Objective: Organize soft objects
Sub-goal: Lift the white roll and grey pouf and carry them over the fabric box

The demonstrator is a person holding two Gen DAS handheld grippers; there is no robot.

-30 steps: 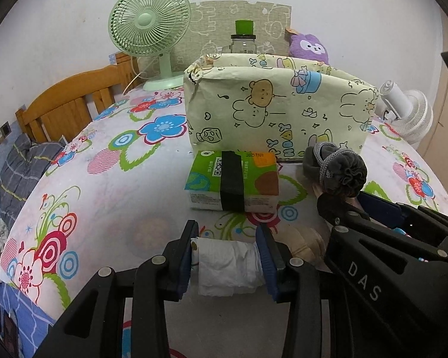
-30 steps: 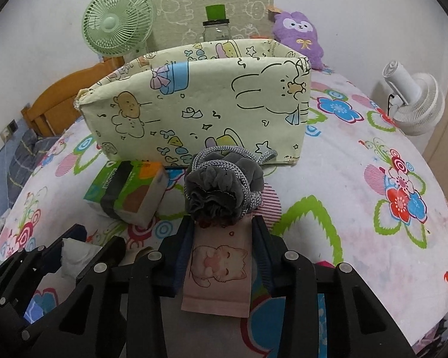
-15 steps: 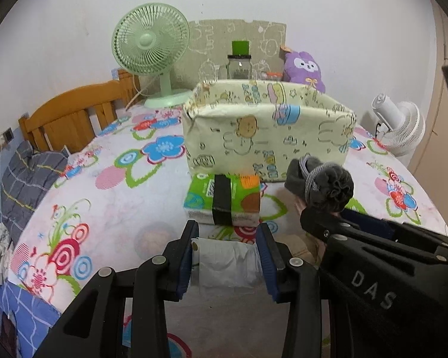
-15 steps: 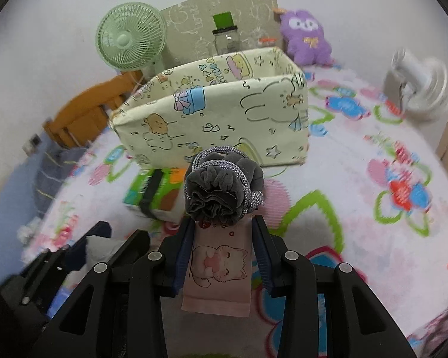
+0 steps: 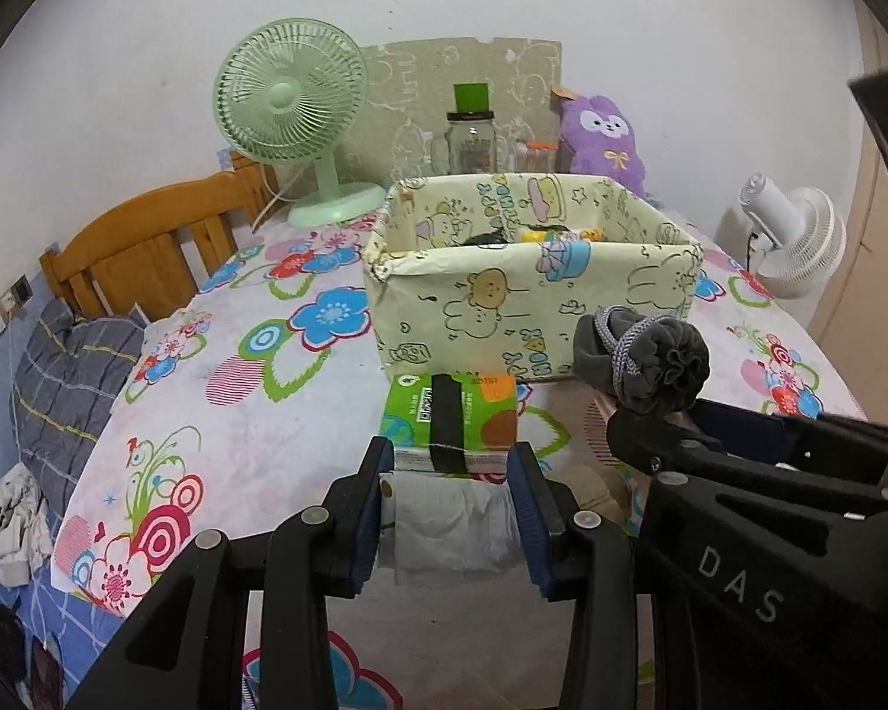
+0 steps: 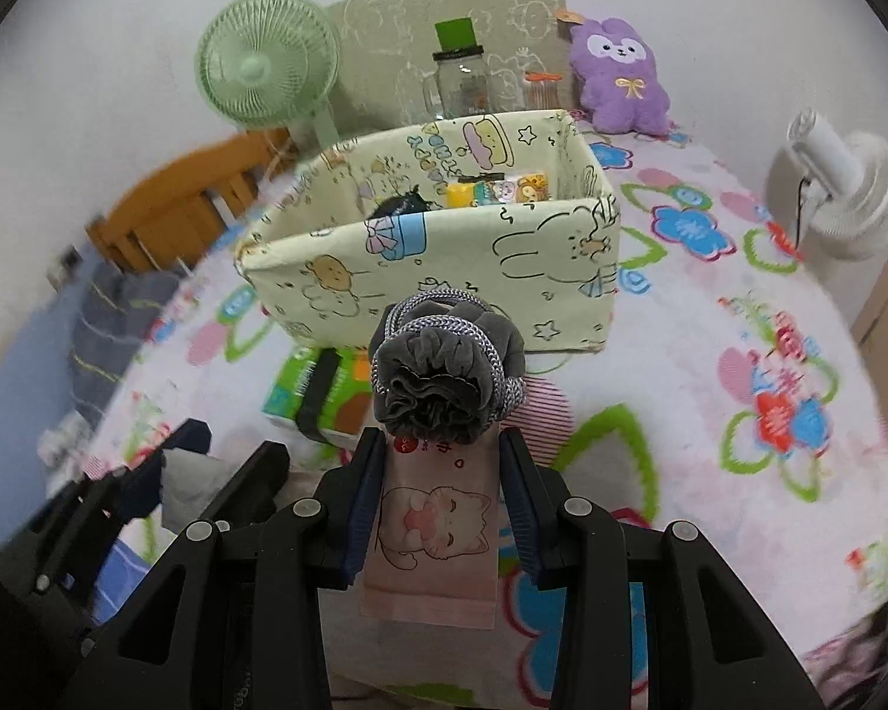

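We see a white tissue pack (image 5: 450, 523), crumpled and soft, clamped between the jaws of the left gripper (image 5: 451, 509); a pink tissue pack (image 6: 435, 526) printed with a cartoon cat sits upright in the right gripper (image 6: 438, 503), a grey velvet scrunchie (image 6: 444, 373) resting on its top; a green tissue pack (image 5: 453, 420) lies flat on the tabletop just before the cream fabric bin (image 5: 533, 290), which already holds a yellow packet (image 6: 497, 192) and something dark.
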